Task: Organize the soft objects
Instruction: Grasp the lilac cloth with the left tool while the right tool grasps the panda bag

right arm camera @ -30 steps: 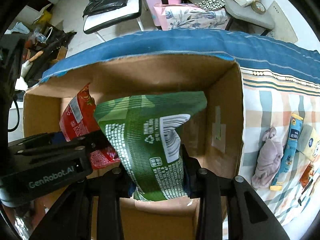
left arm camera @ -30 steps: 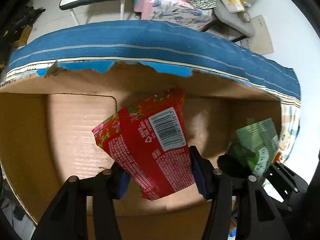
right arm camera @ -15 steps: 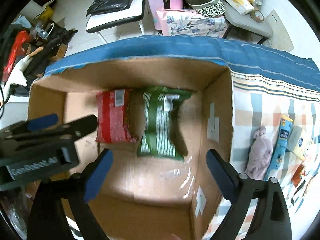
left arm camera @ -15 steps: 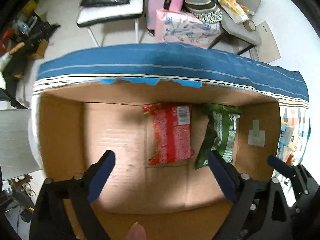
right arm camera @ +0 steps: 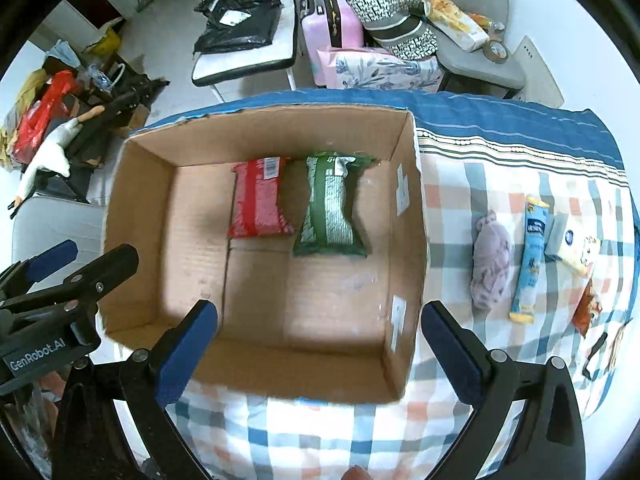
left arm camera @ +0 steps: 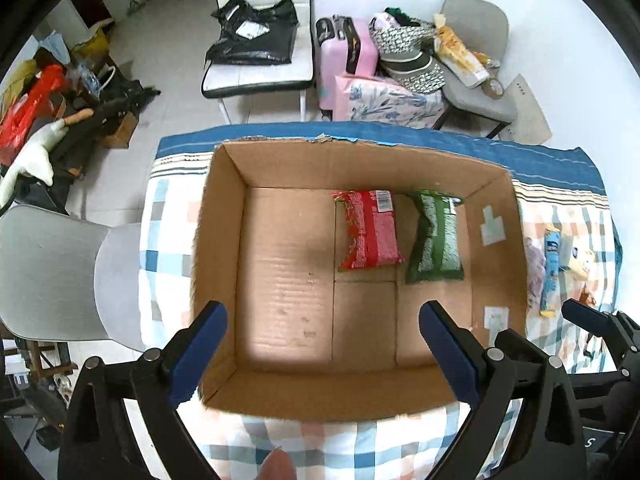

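Soft red foil snack pouch [left arm camera: 370, 230] and soft green foil snack pouch [left arm camera: 434, 238]: flat on the floor of the open brown cardboard box [left arm camera: 218, 240], side by side, near the far wall, right of centre in the left wrist view. Just touching or narrowly apart; hard to tell.

Left claw [left arm camera: 320, 320]: released, blue pads spread wide, empty, above the box's near edge. Right claw [right arm camera: 320, 316]: likewise released and empty, also over the near edge.

Step in hand, by judgement: fetching the next soft things from the right of the frame. Lying there outside the box, well apart from the pouches: crumpled lilac cloth [right arm camera: 490, 268], long blue stick sachet [right arm camera: 530, 264] just beside it, cream tissue pack [right arm camera: 578, 250], small orange-red packet [right arm camera: 586, 308].

- Swing the right claw over the box wall rather than through it; clip the rim and the light box probably slides.
- Take the lilac cloth at its bulky middle, pads pressed low, so as not to pinch the tablecloth as well.
- Grip the sachet across its narrow width, near mid-length, to avoid drooping.
- Set new items in the bare left half of the box floor, in line with the pouches.

Worktop [right arm camera: 320, 432]: draped in a checked blue, orange and white cloth with a dark blue striped border at the far edge. Beyond, upper part of the frame: white chair with black plastic bag [left arm camera: 256, 40], pink suitcase [left arm camera: 346, 48], floral pink cushion [left arm camera: 384, 98], grey chair piled with bags [left arm camera: 480, 40]. Upper left: white plush goose [right arm camera: 48, 156] among clutter on a pale tiled floor.
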Demonstrator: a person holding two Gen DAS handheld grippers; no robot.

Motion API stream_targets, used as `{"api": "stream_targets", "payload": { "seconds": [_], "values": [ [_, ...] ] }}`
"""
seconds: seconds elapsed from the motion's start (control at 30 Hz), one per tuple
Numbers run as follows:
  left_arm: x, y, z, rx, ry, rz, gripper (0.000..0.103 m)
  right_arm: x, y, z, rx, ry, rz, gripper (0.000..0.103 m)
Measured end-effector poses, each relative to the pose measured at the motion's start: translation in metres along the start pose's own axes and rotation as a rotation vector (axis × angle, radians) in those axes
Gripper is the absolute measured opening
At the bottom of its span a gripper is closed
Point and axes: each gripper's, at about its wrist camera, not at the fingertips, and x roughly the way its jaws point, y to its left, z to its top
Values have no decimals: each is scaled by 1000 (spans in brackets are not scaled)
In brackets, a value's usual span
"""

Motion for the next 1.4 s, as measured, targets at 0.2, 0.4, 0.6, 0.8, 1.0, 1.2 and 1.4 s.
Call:
{"api": "stream_targets", "payload": {
  "seconds": [0.2,0.4,0.6,0.8,1.0,1.2,1.4],
  "values": [
    [-34,-7,-17,10,-48,-8,98,-36,2,-25,9,-48,43,103],
    [-65,-41,-29,36,-102,-29,98,-73,-25,-49,46,-105,88,103],
    [-87,-116,-37,135,-168,-24,98,-101,-99,-69,134,-135,123,103],
    [-73,-207,-31,224,-129,-82,98,-113,-213,-91,277,-146,62,103],
    [-27,-290,-17,267,-29,-100,98,-104,-333,-102,419,-129,2,103],
    [55,-331,1,220,114,-46,98,-58,-438,-104,553,-59,-25,103],
    [133,-337,9,152,252,-2,98,29,-511,-104,692,58,67,103]
  ]
}}
